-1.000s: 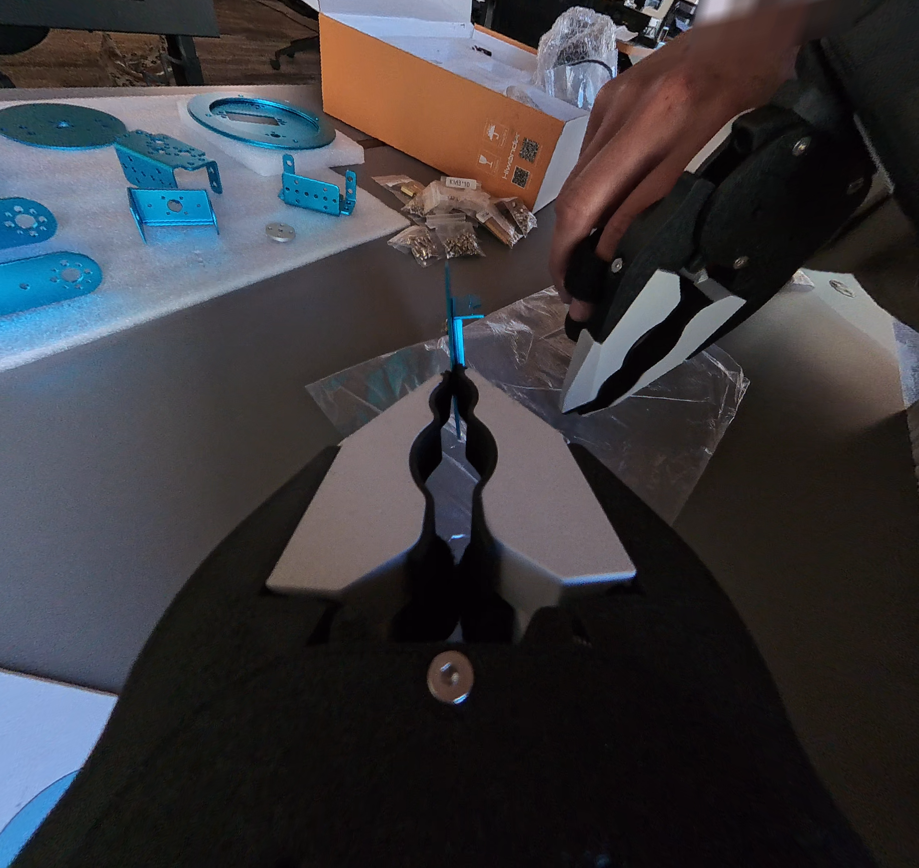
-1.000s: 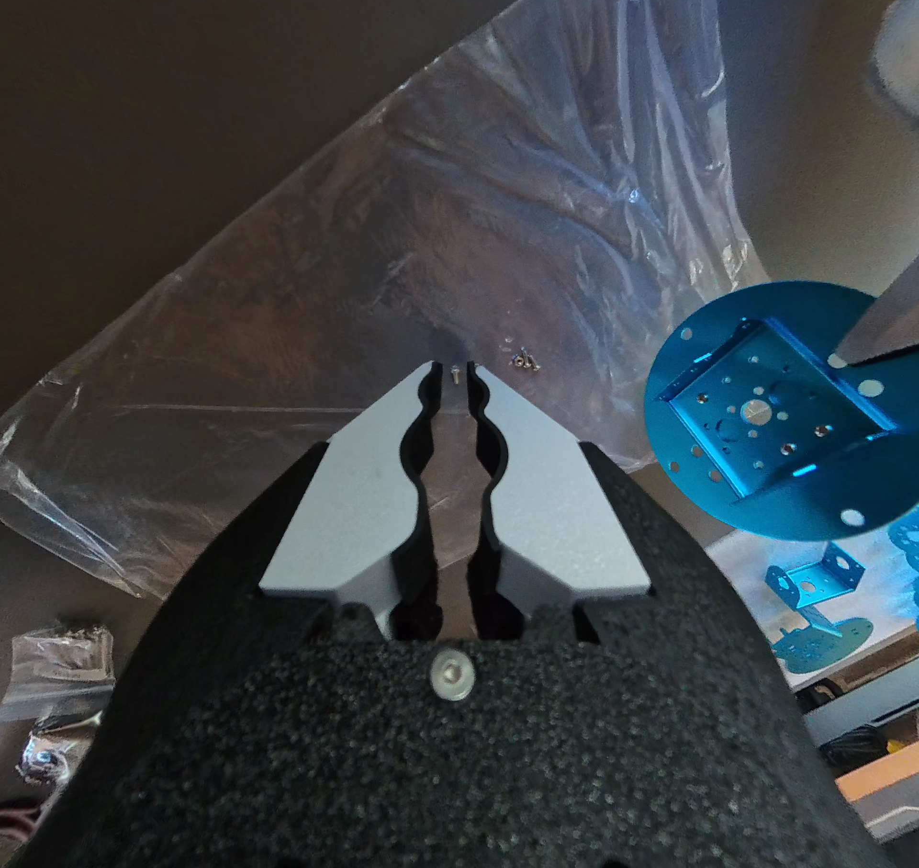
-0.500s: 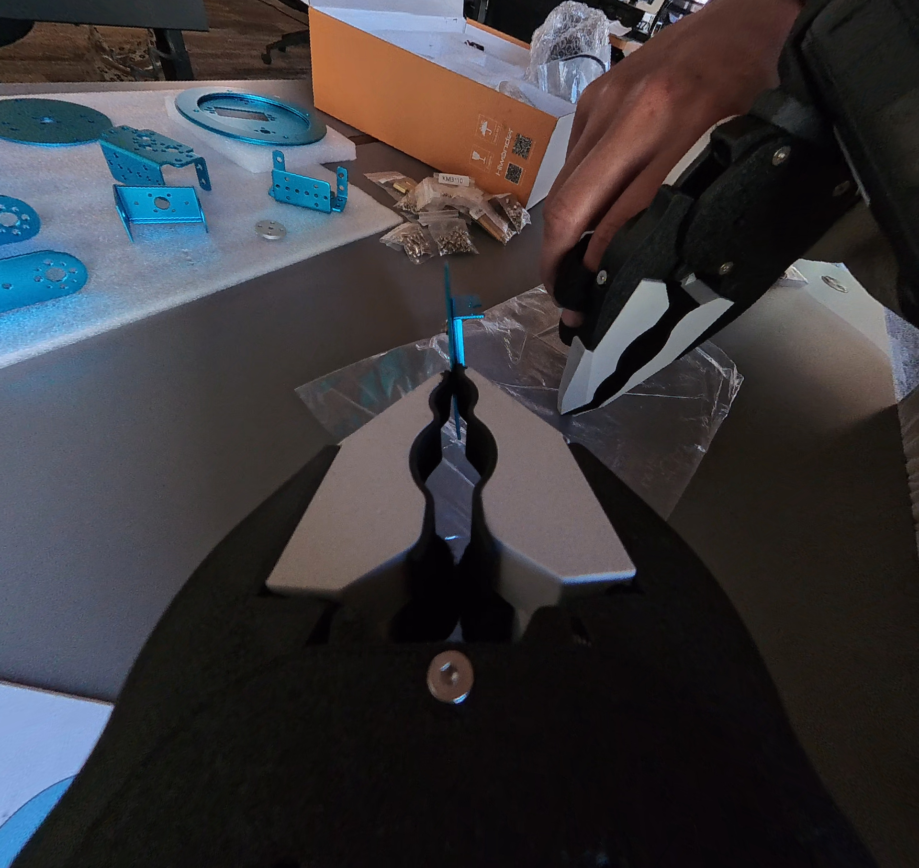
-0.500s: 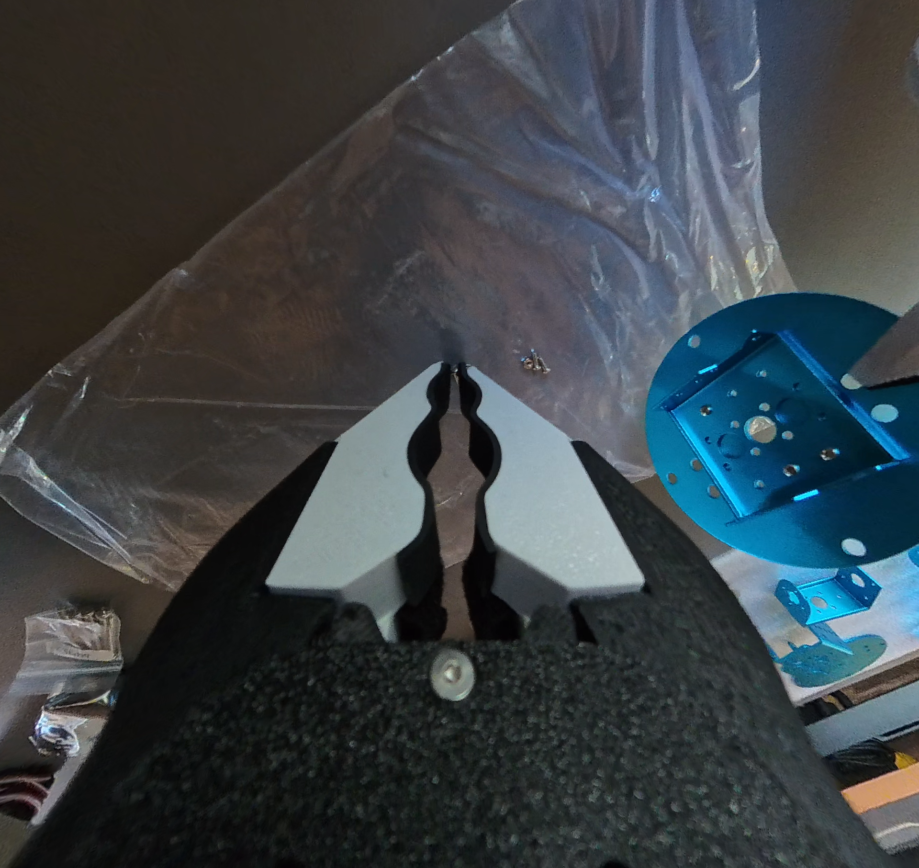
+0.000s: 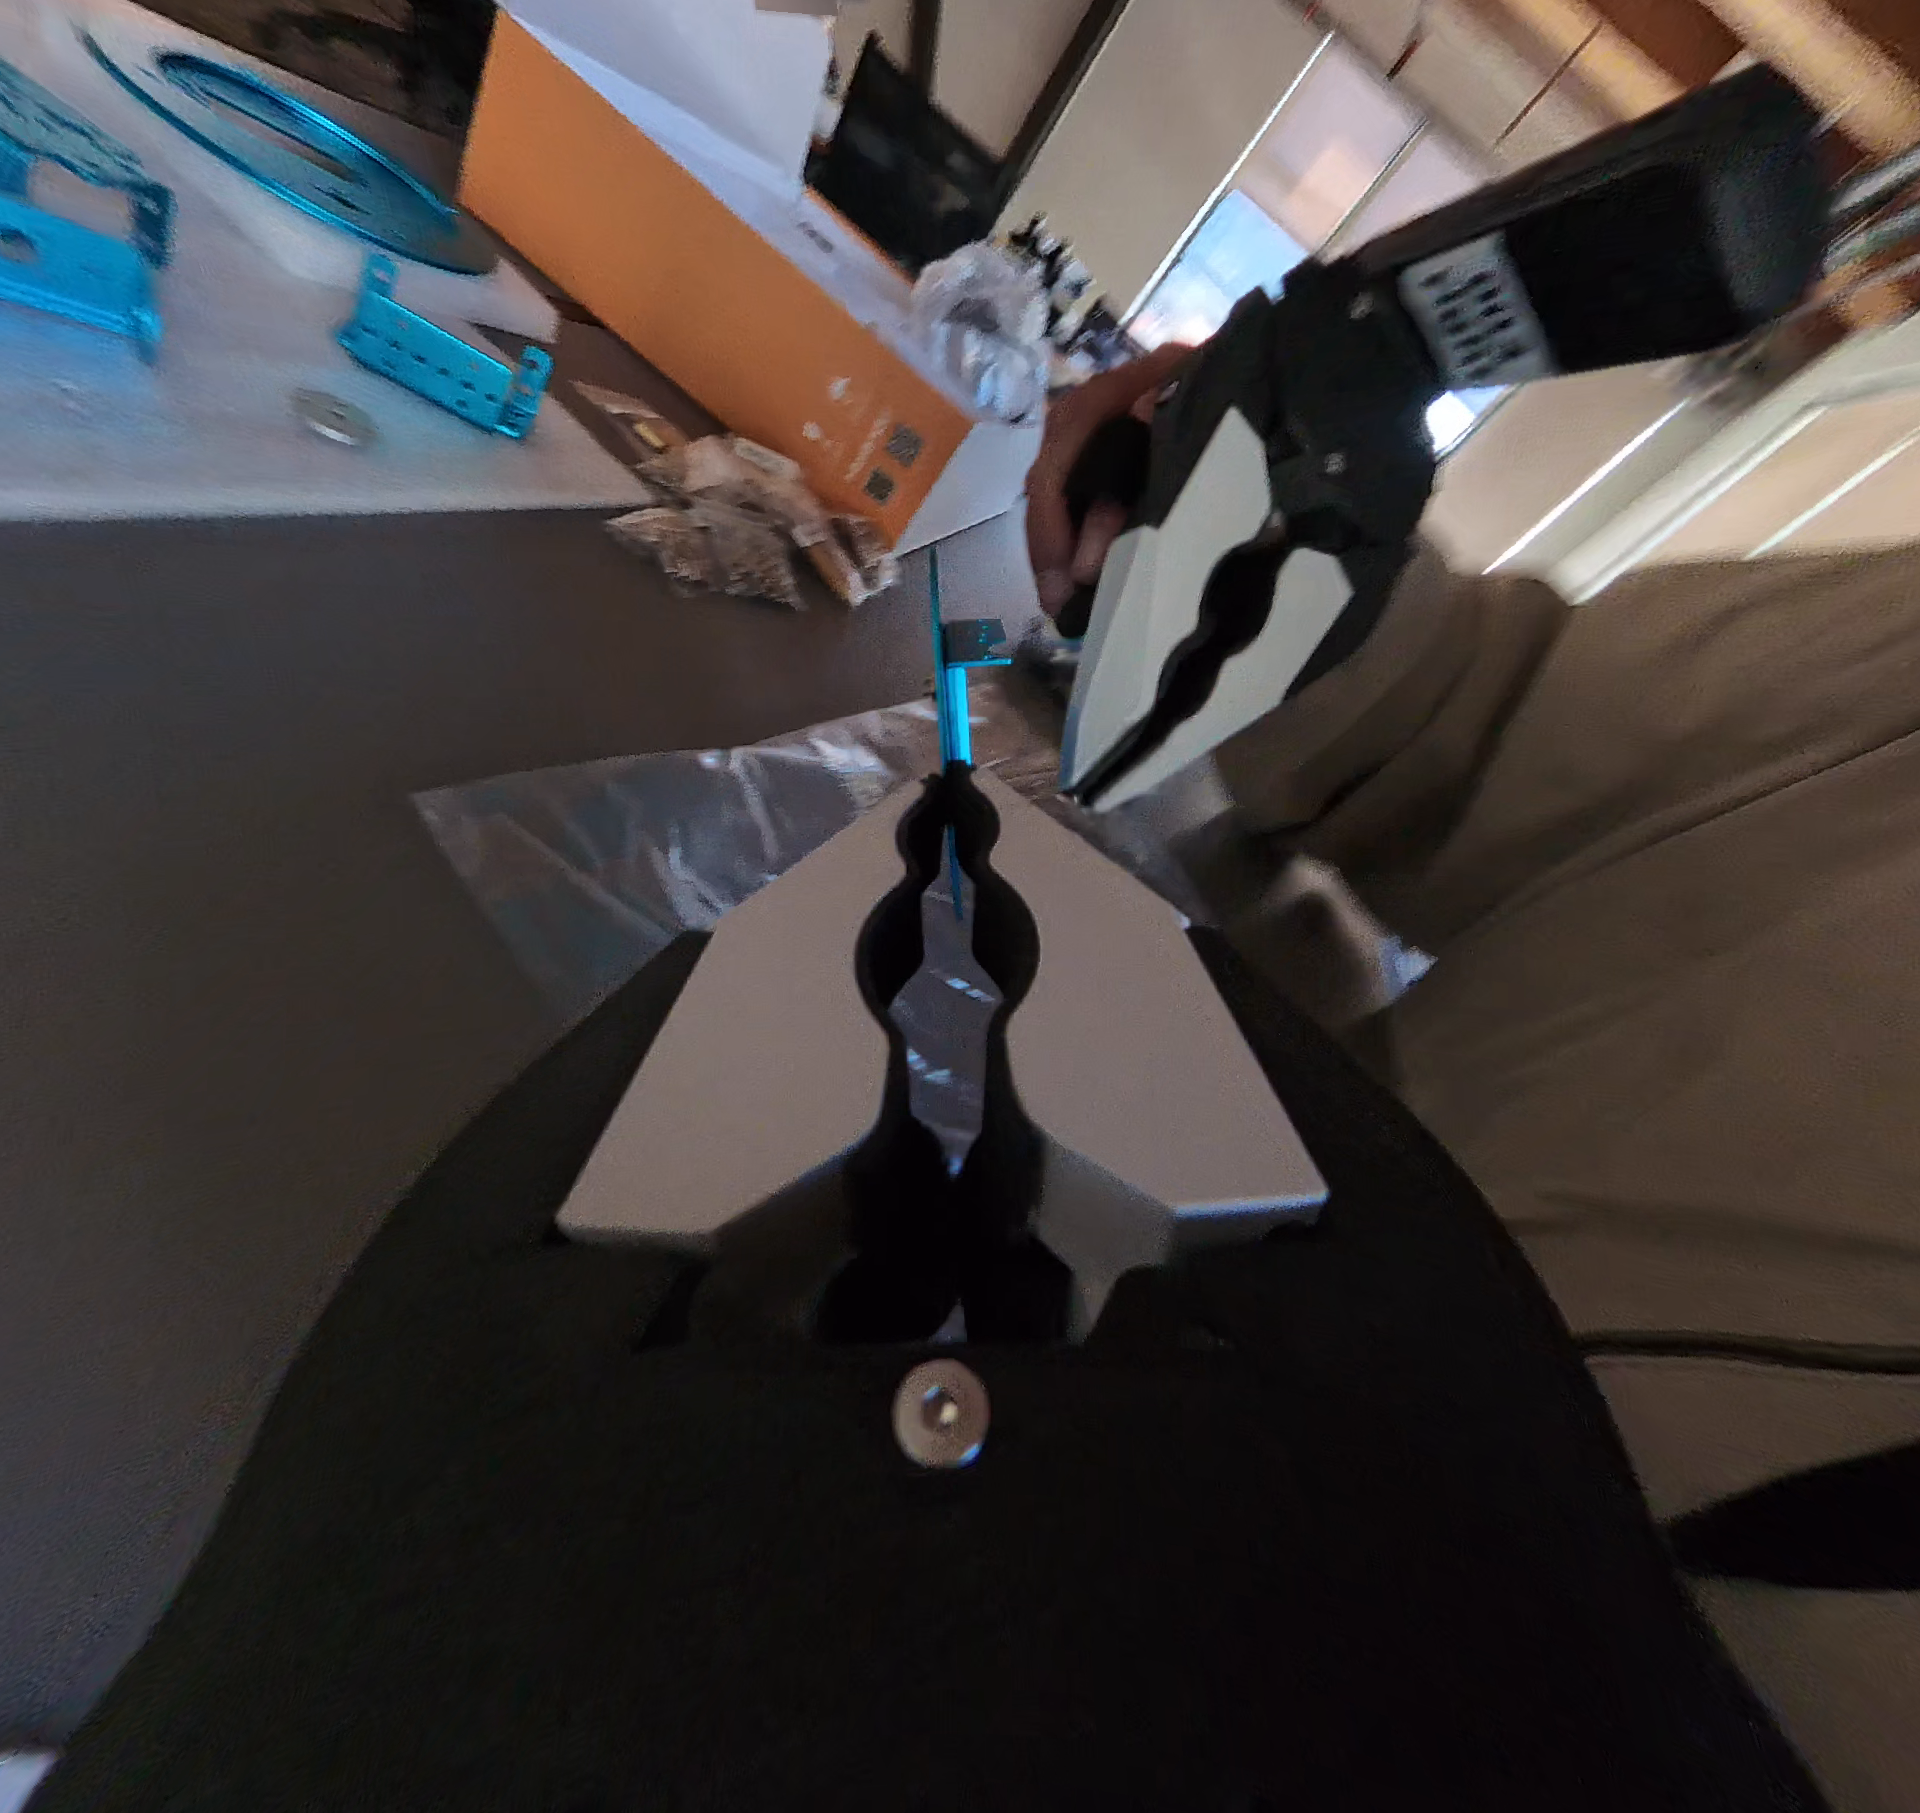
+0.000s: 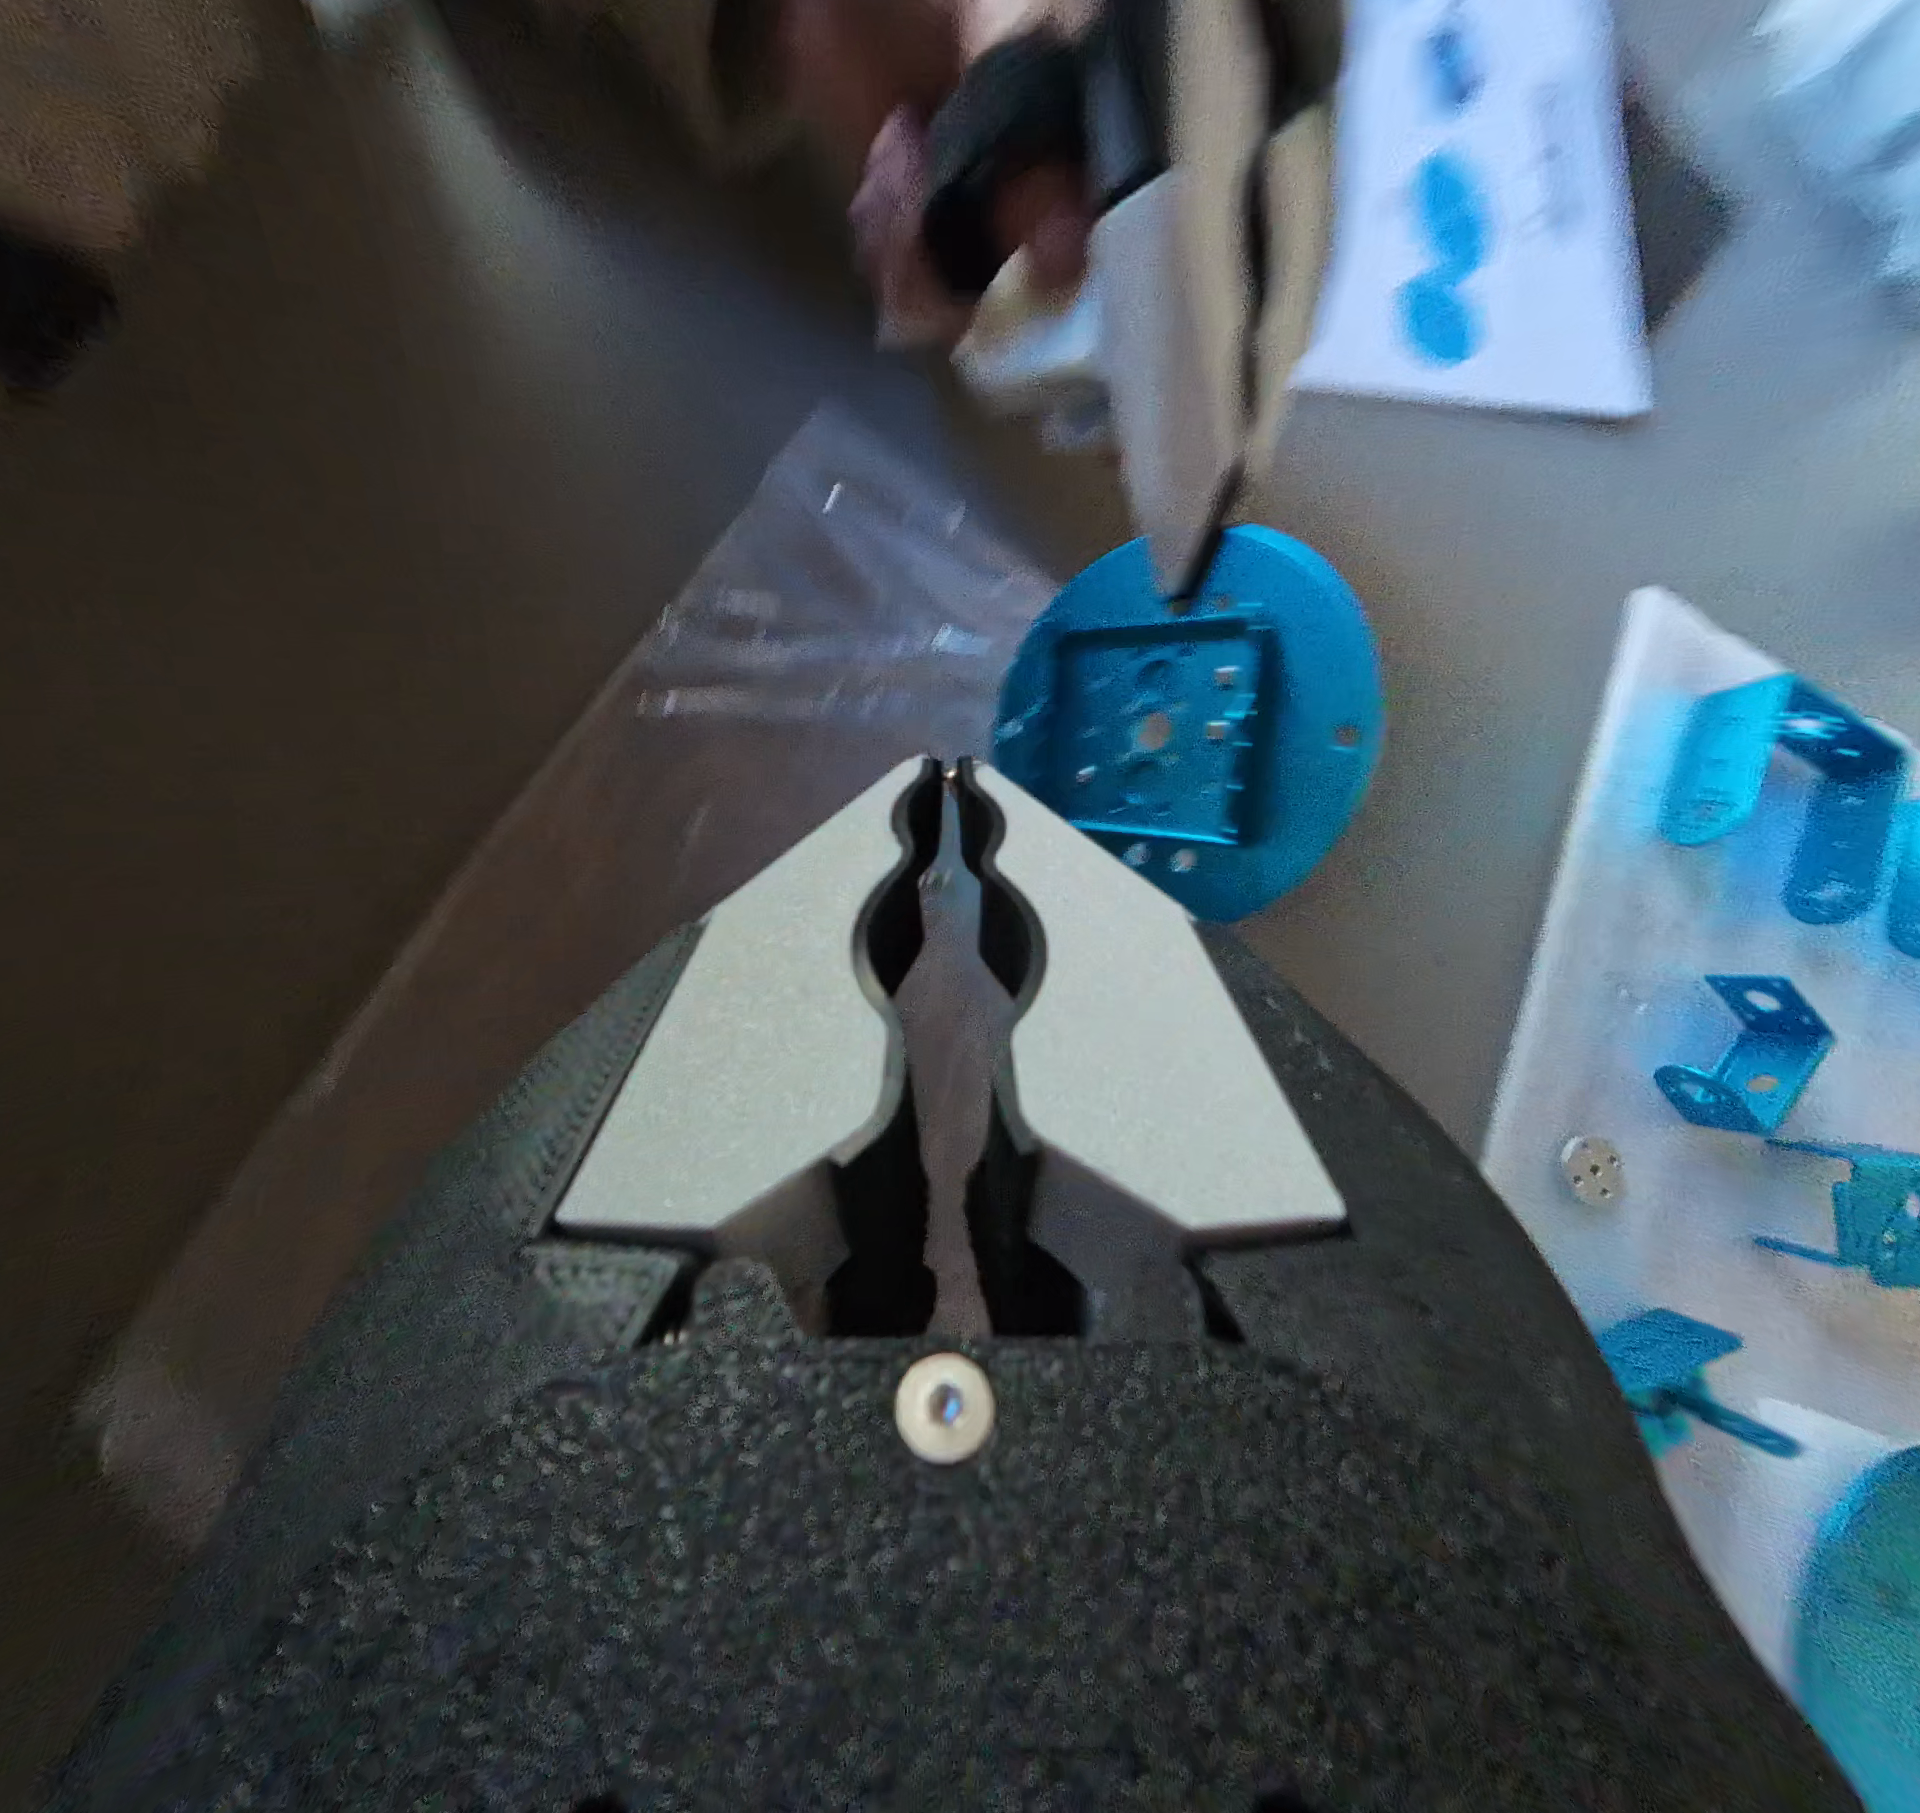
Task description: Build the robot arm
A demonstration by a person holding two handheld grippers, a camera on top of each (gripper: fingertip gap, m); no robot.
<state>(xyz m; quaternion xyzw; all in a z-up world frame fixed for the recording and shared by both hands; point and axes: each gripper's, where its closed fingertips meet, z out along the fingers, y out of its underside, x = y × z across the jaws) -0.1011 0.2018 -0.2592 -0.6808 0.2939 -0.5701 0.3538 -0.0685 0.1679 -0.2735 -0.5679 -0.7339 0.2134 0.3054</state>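
The left gripper [image 5: 951, 776] pinches a blue disc [image 6: 1195, 724] by its edge. The right gripper [image 6: 948, 764] clamps a tiny screw [image 6: 948, 774], just beside the disc.

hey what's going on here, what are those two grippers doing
A person holds a gripper in each hand above a dark table. The left gripper is shut on the edge of a blue round plate with a square bracket fixed to it, held up in the air. The right gripper is pinching a tiny screw at its tips, lifted clear of the clear plastic bag. More blue parts lie on white foam nearby.
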